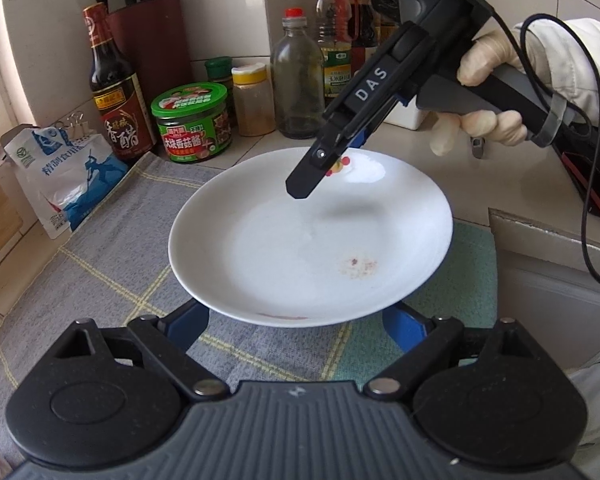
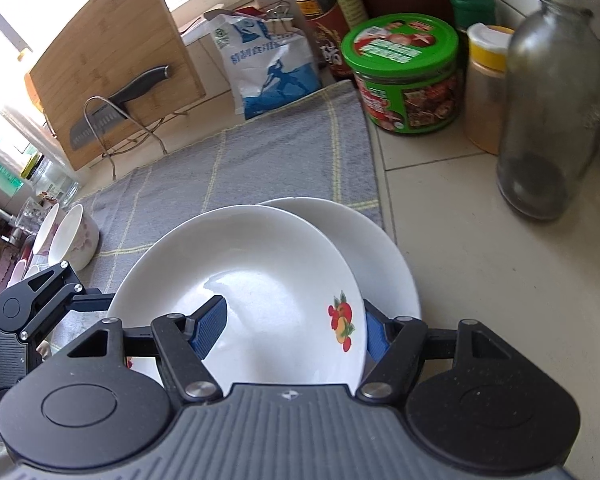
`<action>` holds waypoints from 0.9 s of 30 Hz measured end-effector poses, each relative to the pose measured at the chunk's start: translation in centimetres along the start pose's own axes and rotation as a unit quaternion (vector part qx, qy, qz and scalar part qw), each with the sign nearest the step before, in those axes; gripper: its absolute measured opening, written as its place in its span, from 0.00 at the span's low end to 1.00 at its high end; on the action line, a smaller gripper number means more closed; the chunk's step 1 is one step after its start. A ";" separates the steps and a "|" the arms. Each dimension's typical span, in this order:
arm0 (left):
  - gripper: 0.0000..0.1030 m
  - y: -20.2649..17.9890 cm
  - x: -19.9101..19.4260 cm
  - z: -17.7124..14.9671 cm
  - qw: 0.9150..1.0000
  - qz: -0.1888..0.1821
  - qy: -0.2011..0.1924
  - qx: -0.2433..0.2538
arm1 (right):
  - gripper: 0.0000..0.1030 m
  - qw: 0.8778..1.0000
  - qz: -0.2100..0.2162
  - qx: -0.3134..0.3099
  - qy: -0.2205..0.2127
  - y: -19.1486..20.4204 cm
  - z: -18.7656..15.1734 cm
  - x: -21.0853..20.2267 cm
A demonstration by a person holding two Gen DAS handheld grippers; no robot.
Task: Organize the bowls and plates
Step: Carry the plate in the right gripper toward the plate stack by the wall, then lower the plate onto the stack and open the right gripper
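A white plate with a fruit decal (image 2: 240,280) hangs tilted over a second white plate (image 2: 384,248) that lies on the grey checked cloth (image 2: 228,160). My right gripper (image 2: 292,332) is shut on the decal plate's rim, one blue pad inside the dish and the other outside it. In the left wrist view the same plate (image 1: 300,240) fills the middle, and the right gripper (image 1: 308,176) reaches onto its far rim from the upper right, held by a gloved hand (image 1: 484,92). My left gripper (image 1: 296,320) stands wide, its tips hidden under the plate's near rim.
Sauce bottles (image 1: 116,92), a green-lidded jar (image 1: 194,124), a spice shaker (image 1: 254,100), a clear bottle (image 2: 556,112) and a salt bag (image 1: 60,176) line the back wall. A cutting board with a knife (image 2: 112,72) leans at the left. Two bowls (image 2: 70,236) stand beside the cloth.
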State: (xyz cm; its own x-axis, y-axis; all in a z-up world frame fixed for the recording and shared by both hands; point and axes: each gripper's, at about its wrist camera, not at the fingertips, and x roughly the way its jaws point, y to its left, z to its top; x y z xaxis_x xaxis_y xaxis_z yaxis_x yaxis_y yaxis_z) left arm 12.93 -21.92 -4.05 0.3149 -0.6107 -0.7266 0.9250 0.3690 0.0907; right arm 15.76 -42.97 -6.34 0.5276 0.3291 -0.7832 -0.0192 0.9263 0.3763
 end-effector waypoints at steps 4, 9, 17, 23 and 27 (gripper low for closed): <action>0.91 -0.1 0.5 0.1 1.000 -0.003 0.003 0.001 | 0.73 1.000 -0.002 0.005 -0.004 -0.4 -0.2 -0.4; 0.91 -0.2 0.9 0.2 1.000 -0.004 0.006 0.003 | 0.73 1.000 0.001 0.015 -0.011 -0.8 -0.5 -1.0; 0.91 -0.1 1.3 0.2 1.000 -0.008 0.002 0.007 | 0.73 0.999 -0.005 0.030 -0.020 -1.1 -1.1 -2.0; 0.92 -0.3 1.4 0.3 1.000 -0.011 -0.002 0.011 | 0.74 0.999 -0.007 0.034 -0.034 -1.0 -1.6 -2.9; 0.92 -0.3 1.3 0.2 1.000 -0.013 -0.003 0.007 | 0.81 0.999 -0.018 0.027 -0.037 -0.3 -1.7 -3.1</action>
State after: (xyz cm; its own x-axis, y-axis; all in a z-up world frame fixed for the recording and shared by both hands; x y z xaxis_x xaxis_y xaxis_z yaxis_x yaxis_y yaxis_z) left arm 13.13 -22.91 -4.87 0.2929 -0.6241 -0.7244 0.9356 0.3432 0.0826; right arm 12.69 -43.95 -4.85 0.5883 0.2796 -0.7588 0.0452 0.9255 0.3760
